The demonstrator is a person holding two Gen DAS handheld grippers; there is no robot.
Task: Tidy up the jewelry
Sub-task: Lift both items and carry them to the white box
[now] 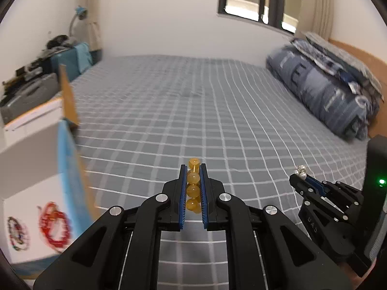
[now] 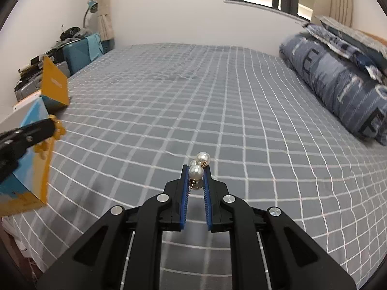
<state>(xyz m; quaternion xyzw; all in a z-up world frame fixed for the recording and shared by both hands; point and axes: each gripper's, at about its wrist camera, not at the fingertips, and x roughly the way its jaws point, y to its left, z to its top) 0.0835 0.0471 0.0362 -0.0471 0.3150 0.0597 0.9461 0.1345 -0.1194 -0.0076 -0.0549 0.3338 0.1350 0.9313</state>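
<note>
My left gripper (image 1: 193, 169) is shut on a yellow bead bracelet (image 1: 193, 190), held above the grey checked bed; it also shows at the left of the right wrist view (image 2: 52, 126) with the yellow beads (image 2: 58, 130). My right gripper (image 2: 196, 169) is shut on a pearl earring piece (image 2: 197, 166); it also shows at the right of the left wrist view (image 1: 298, 175), pearls (image 1: 300, 170) at its tip. An open white box (image 1: 31, 203) at the left holds a red bead bracelet (image 1: 54, 224) and a dark multicoloured bracelet (image 1: 17, 233).
The bed (image 2: 217, 101) with a grey checked sheet fills the middle. A folded blue quilt and pillows (image 2: 338, 77) lie at the right. The box's orange and blue flaps (image 2: 53, 84) stand at the left. A cluttered desk with a lamp (image 2: 90, 7) is at far left.
</note>
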